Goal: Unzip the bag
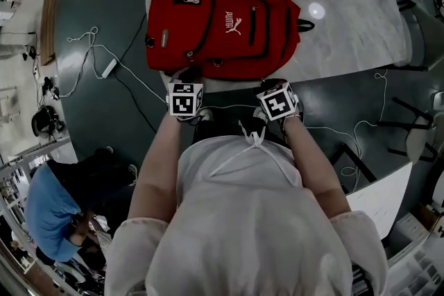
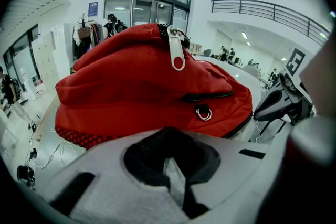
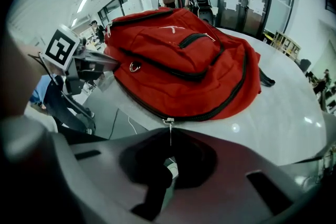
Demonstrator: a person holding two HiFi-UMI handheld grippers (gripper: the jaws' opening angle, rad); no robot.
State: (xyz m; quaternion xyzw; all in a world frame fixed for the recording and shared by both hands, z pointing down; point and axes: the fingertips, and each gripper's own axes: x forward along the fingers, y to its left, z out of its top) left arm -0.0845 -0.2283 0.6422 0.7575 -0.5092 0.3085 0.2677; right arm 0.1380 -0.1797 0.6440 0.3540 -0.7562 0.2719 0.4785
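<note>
A red backpack (image 1: 218, 21) lies flat on the marble table (image 1: 354, 17), its bottom edge toward me. Both grippers sit at that near edge. My right gripper (image 1: 272, 84) (image 3: 169, 157) is shut on the thin metal pull of the main zipper's slider (image 3: 168, 121), which stands at the bag's (image 3: 178, 60) lower rim. My left gripper (image 1: 186, 74) (image 2: 173, 165) is against the near left edge of the bag (image 2: 147, 86); its jaws look closed, and whether fabric is between them is hidden. A pocket zipper pull (image 2: 177, 53) hangs on top.
The table's near edge runs just under the grippers. White cables and a power strip (image 1: 109, 68) lie on the dark floor at left. A person in blue (image 1: 48, 211) crouches at lower left. A white board (image 1: 378, 201) stands at right.
</note>
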